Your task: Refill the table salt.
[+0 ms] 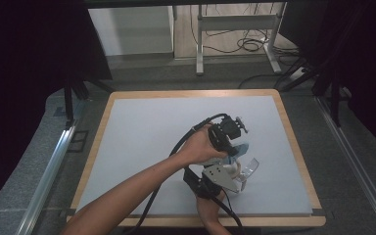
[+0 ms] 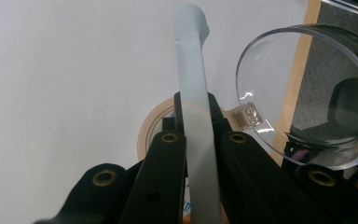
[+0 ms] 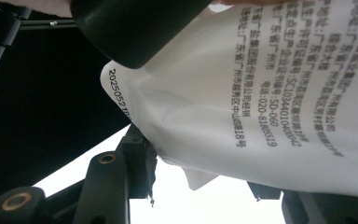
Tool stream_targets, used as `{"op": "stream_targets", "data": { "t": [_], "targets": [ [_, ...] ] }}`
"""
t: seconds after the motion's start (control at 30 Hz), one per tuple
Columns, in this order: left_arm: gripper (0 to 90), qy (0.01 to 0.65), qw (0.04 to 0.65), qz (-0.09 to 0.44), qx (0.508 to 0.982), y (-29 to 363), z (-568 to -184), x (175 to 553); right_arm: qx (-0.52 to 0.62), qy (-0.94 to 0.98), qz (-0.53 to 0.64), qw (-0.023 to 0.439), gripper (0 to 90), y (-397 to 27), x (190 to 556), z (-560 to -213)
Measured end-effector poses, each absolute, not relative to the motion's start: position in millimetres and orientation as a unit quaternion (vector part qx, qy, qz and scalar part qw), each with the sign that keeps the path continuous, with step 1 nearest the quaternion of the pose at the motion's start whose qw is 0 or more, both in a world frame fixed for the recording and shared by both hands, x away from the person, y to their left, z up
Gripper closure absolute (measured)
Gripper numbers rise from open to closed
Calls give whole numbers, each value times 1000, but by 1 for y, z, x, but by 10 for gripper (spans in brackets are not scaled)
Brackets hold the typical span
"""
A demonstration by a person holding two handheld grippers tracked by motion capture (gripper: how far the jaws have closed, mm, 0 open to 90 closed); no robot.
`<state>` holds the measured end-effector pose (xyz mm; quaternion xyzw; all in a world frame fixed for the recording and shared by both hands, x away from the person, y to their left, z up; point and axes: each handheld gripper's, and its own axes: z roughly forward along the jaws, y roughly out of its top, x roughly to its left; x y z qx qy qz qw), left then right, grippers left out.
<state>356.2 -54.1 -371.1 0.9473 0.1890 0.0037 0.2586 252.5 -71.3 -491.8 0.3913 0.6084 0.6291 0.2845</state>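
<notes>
A bag, pale blue on one face [image 1: 243,148] and white with black print on the other [image 3: 261,93], hangs above the table mat. My left gripper [image 1: 236,146] is shut on its thin upper edge [image 2: 193,70], jaws [image 2: 198,112] pinched tight. My right gripper [image 1: 240,185] comes in from the near side. The bag's printed body lies between its jaws [image 3: 205,175], and both tips appear to press on it. A clear plastic cup [image 1: 250,167] lies just right of the bag, its round mouth [image 2: 307,93] close to the left jaws.
A beige tape roll [image 2: 151,128] lies on the mat under the bag. The pale grey mat [image 1: 152,137] sits on a wooden-rimmed table [image 1: 293,147]. Beyond its far edge stand white desk legs [image 1: 199,54] and floor cables. Dark curtains flank both sides.
</notes>
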Motion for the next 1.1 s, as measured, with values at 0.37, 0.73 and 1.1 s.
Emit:
{"op": "stream_targets", "data": {
  "t": [0.37, 0.73, 1.1],
  "targets": [
    [900, 186, 254, 5, 949, -59, -370, 355, 396, 604, 629, 287, 514, -74, 252, -489],
    [900, 190, 261, 3, 947, -54, -371, 357, 395, 607, 628, 284, 513, -72, 252, -491],
    [900, 191, 274, -2, 943, -48, -371, 356, 394, 612, 624, 283, 506, -71, 248, -497]
  ]
}}
